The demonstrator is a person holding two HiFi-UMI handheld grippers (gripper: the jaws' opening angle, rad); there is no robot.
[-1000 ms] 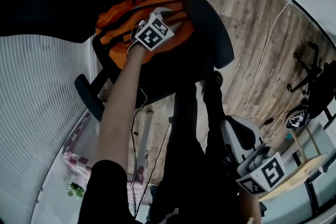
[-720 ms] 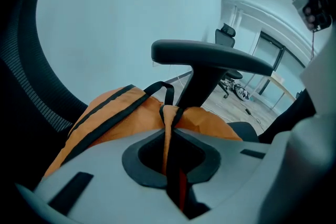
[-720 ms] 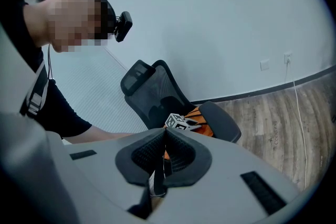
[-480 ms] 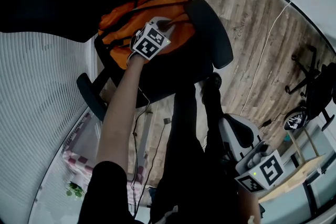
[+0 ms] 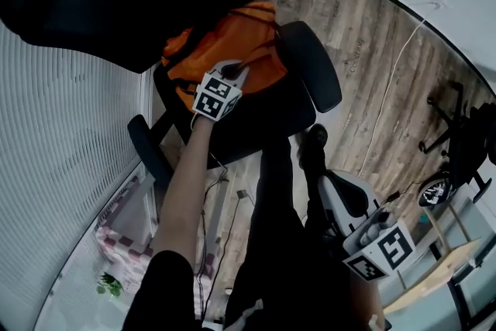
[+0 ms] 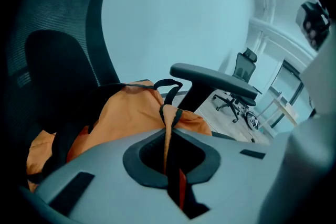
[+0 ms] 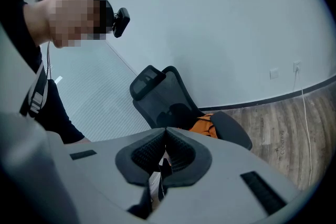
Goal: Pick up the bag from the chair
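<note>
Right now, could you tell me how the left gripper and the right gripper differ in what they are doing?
The left gripper is shut on the strap of the orange bag, while the right gripper is shut on nothing. The left gripper reaches over the chair, right at the bag, while the right gripper hangs low at the person's side, away from the chair. Both have their jaws together.

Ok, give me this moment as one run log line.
left gripper: shut on strap | bag: orange, on chair | right gripper: shut, empty, away from chair
</note>
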